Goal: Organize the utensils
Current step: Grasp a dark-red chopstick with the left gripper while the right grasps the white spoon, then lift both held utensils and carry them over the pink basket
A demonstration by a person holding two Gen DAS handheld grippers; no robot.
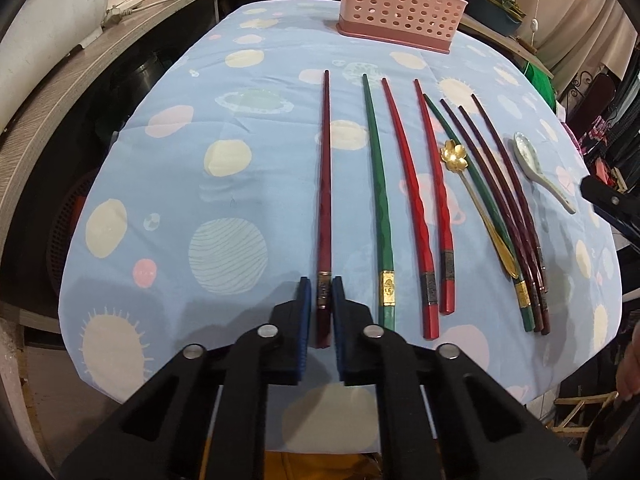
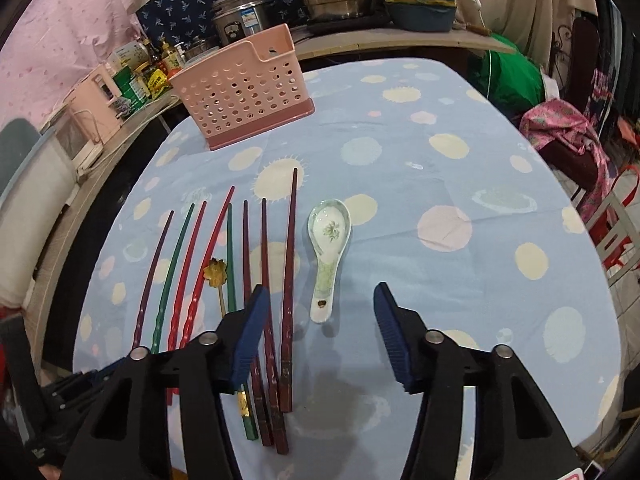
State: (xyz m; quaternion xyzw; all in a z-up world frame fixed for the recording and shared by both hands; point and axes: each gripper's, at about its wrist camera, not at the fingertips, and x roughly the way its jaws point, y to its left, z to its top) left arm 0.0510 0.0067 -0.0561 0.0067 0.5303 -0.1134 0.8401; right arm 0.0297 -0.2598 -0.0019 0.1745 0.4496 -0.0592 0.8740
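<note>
My left gripper (image 1: 321, 300) is clamped on the thick end of the dark red chopstick (image 1: 325, 184), which lies flat on the tabletop (image 1: 168, 184), nearer me than the pink caddy (image 1: 396, 4), its likely destination. My right gripper (image 2: 320, 336) hangs half-open and empty, nearer still than the ceramic spoon (image 2: 328, 248).

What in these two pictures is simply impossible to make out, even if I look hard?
- Inside of the pink basket: both views show only its perforated wall, so its contents stay hidden.
- Gold spoon: in the right wrist view the right gripper covers its handle's lower part.
- Markings on the dark red chopstick: the left gripper clamps over its band, too small to read.
- Jars on the counter: labels too small.
</note>
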